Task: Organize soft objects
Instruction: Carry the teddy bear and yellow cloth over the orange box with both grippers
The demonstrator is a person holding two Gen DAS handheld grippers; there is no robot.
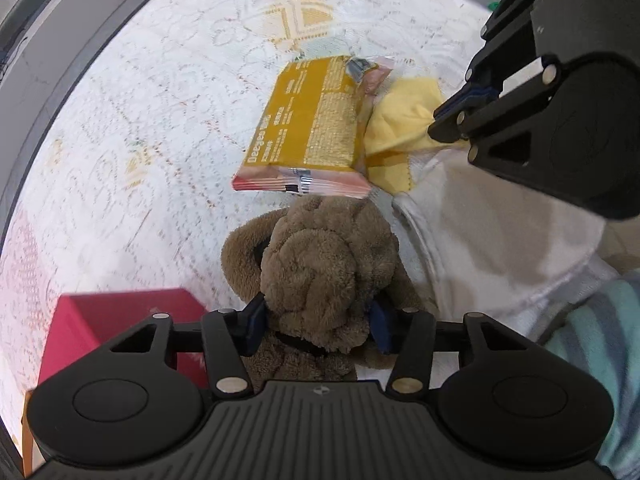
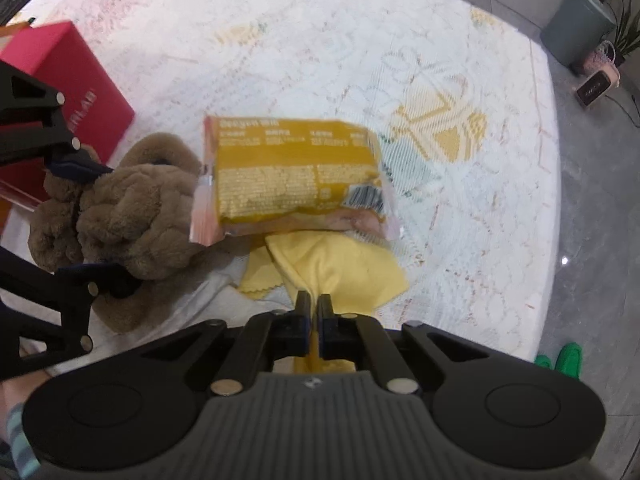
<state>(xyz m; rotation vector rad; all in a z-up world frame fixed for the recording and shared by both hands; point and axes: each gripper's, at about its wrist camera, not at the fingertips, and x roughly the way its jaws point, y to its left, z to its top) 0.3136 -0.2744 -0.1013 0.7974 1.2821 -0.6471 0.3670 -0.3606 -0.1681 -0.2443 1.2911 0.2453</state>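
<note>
Plush toy (image 1: 320, 264) sits clamped in our left gripper (image 1: 318, 326); its jaws stand about half spread, pads pressing both sides of the brown fur, so we judge it held ready for sorting. Our right gripper (image 2: 314, 308) pinches the yellow cloth (image 2: 340, 272), jaws nearly closed on a gathered fold. Both soft items hang just above the white cloth (image 1: 500, 232) on the lace-covered surface (image 1: 160, 120). A yellow snack packet (image 2: 292, 172) rests partly on the yellow cloth, likely to slide if we lift. A red box (image 2: 76, 80) stands just beside the toy.
</note>
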